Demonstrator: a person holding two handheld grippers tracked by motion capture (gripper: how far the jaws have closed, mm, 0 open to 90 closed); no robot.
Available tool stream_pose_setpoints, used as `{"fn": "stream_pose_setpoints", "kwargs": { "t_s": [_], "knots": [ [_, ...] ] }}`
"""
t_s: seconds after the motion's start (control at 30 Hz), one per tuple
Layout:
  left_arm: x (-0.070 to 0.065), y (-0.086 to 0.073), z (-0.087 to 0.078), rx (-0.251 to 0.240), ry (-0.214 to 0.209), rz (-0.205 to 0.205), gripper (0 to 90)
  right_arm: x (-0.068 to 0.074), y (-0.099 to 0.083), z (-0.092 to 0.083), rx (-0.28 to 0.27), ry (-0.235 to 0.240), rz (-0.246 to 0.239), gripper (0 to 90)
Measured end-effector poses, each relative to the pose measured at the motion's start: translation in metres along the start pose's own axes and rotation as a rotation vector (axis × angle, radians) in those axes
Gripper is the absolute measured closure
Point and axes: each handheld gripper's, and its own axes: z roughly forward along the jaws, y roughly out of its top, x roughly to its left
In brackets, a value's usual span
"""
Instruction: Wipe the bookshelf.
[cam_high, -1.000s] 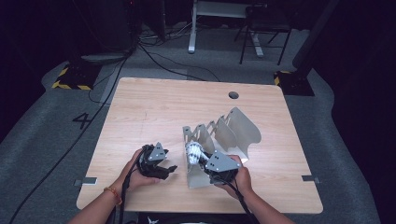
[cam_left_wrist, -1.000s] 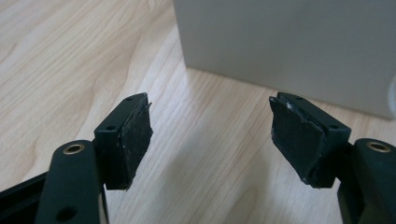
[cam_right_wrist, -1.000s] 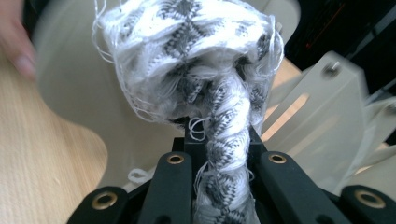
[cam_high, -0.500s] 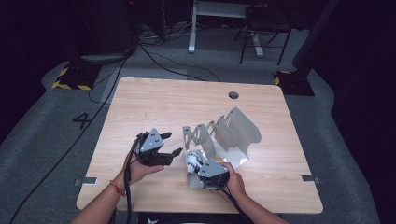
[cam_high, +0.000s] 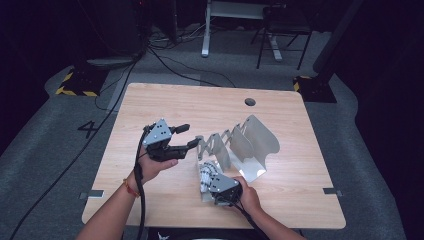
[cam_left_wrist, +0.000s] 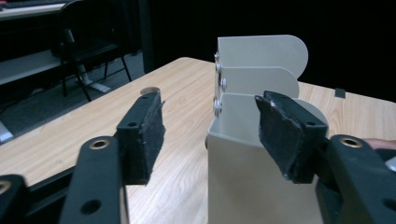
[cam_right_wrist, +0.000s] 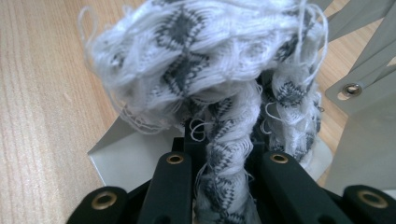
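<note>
1. Here the white-and-grey knitted cloth (cam_right_wrist: 205, 88) sits clamped in the right hand-held gripper (cam_right_wrist: 223, 154), low over the metal rack's (cam_high: 250, 145) near end on the worktop (cam_high: 165, 105).
2. The left hand-held gripper (cam_left_wrist: 210, 135), jaws just narrowing with nothing pinched, straddles a rack divider.

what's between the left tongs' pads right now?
Nothing is pinched. In the left gripper view the left tongs have been closing, with the near end plate of the metal rack standing in the gap, just beyond the pads, untouched.
</note>
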Motion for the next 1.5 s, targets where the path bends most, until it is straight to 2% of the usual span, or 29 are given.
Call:
{"fn": "stream_pose_setpoints", "kwargs": {
  "t_s": [0.07, 0.1, 0.17, 0.27, 0.3, 0.33, 0.47, 0.57, 0.67, 0.8, 1.03, 1.13, 1.3, 1.37, 1.5],
  "knots": [
    [0.001, 0.003, 0.007, 0.019, -0.018, 0.02, 43.6, 0.0, -0.001, 0.001, 0.003, 0.003, 0.008, 79.1],
    [0.001, 0.003, 0.009, 0.023, -0.013, 0.028, 45.4, 0.0, -0.001, 0.001, 0.004, 0.004, 0.008, 79.1],
    [0.002, 0.003, 0.015, 0.026, -0.03, 0.032, 48.3, -0.001, -0.002, 0.001, 0.006, 0.003, 0.008, 79.0],
    [0.002, 0.003, 0.021, 0.053, -0.011, 0.052, 55.1, -0.001, -0.002, 0.001, 0.009, 0.002, 0.004, 79.0],
    [0.005, 0.003, 0.024, 0.052, -0.039, 0.041, 55.1, -0.001, -0.002, 0.001, 0.011, -0.001, 0.005, 79.0],
    [0.006, 0.004, 0.027, 0.056, -0.042, 0.04, 62.6, -0.003, -0.003, 0.0, 0.016, -0.005, 0.006, 79.1],
    [0.007, 0.005, 0.031, 0.068, -0.071, 0.051, 73.2, -0.005, -0.003, -0.001, 0.027, -0.012, 0.007, 79.1],
    [0.006, 0.005, 0.032, 0.075, -0.084, 0.058, 80.5, -0.008, -0.004, -0.002, 0.033, -0.035, 0.022, 79.4],
    [0.005, 0.006, 0.033, 0.078, -0.069, 0.062, 82.7, -0.011, -0.004, -0.007, 0.016, -0.066, 0.044, 79.7],
    [0.005, 0.005, 0.033, 0.068, -0.07, 0.05, 83.6, -0.012, 0.001, -0.018, -0.019, -0.113, 0.039, 79.9],
    [0.006, 0.003, 0.032, 0.058, -0.07, 0.041, 83.8, -0.017, 0.016, -0.053, -0.113, -0.2, 0.037, 80.0],
    [0.007, 0.002, 0.032, 0.05, -0.077, 0.025, 84.6, -0.02, 0.023, -0.069, -0.156, -0.24, 0.04, 80.0],
    [0.005, 0.003, 0.033, 0.05, -0.077, 0.023, 85.2, -0.032, 0.03, -0.09, -0.209, -0.298, 0.057, 80.0],
    [0.005, 0.003, 0.033, 0.05, -0.081, 0.027, 85.3, -0.035, 0.031, -0.093, -0.22, -0.296, 0.072, 80.0],
    [0.004, 0.003, 0.033, 0.051, -0.079, 0.028, 85.5, -0.035, 0.031, -0.092, -0.216, -0.301, 0.061, 80.0]
  ]
}}
